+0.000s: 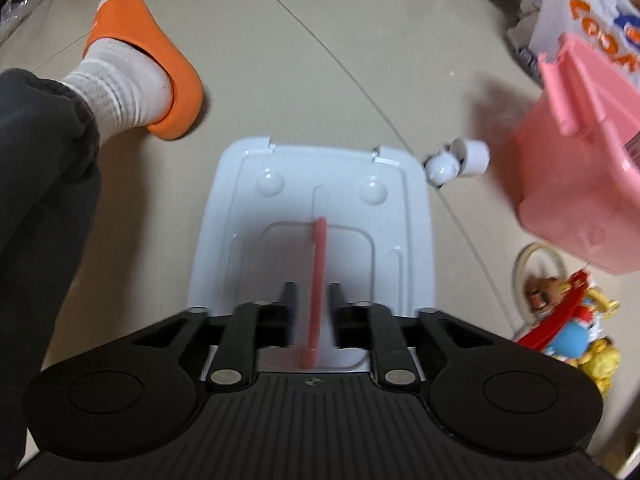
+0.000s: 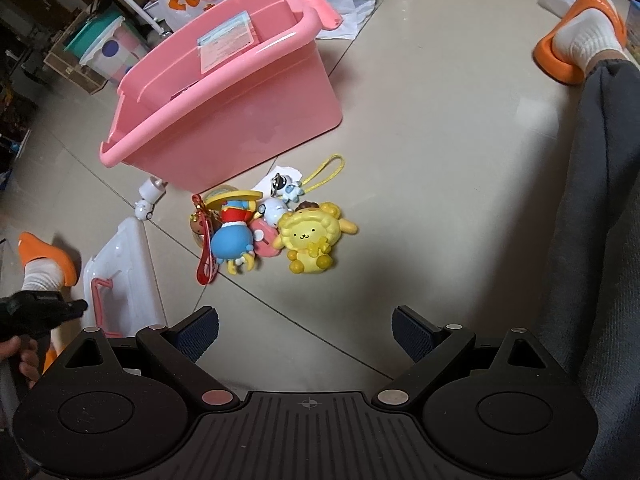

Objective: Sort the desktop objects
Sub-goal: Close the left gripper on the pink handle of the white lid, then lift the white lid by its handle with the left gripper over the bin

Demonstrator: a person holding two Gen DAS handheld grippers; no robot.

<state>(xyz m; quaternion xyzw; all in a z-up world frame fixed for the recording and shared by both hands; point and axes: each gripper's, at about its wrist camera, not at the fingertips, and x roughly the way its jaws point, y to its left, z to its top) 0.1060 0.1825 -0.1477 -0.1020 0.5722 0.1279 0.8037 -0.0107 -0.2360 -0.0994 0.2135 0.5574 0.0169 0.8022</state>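
Tiled floor, pink bin (image 2: 224, 92) perhaps near-empty, left jaws pinching lid handle (image 1: 316, 280), right jaws spread.

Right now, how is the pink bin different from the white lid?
The bin is pink, deep and open-topped; the lid is white and flat. The left gripper grips the lid's pink handle; nothing holds the bin, which stands on the floor. Both are plastic.

The left gripper (image 1: 313, 298) pinches the pink handle (image 1: 318, 280) of the white lid (image 1: 256, 216); the pink bin (image 1: 580, 184) sits right of the lid.
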